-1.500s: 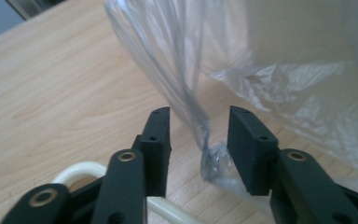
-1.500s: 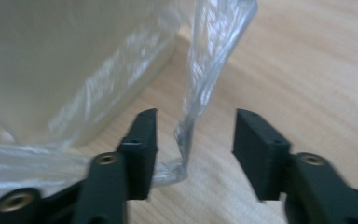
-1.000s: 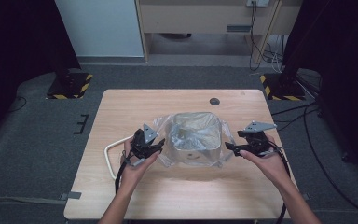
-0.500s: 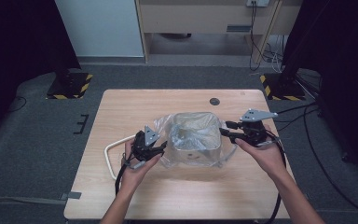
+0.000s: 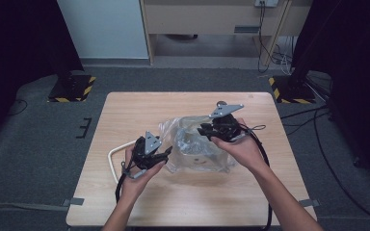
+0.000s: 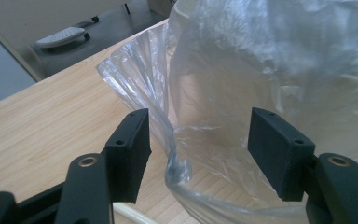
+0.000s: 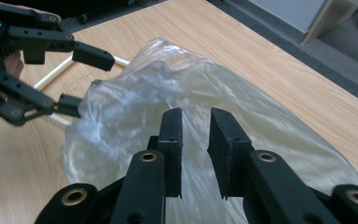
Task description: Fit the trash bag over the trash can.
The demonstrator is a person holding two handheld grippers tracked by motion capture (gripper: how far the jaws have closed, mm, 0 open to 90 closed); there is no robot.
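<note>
Frame centre: clear plastic bag (image 5: pixel 200 147) on desk (image 5: pixel 125 110). Left gripper (image 6: pixel 193 154) open wide, bag's twisted edge between its pads, untouched. Right gripper (image 7: pixel 195 140) has been closing, gap now narrow; apparently nothing pinched.

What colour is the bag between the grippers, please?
Clear, see-through plastic bag; the left gripper view shows it best.

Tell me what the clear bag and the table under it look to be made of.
Crumpled clear bag: seemingly thin plastic film, glossy; it is see-through, creased, and catches bright highlights. Light brown table: looks like wood or a wood-pattern laminate with a matte finish; fine straight grain lines show in the left gripper view, but the frames leave open which it is.
</note>
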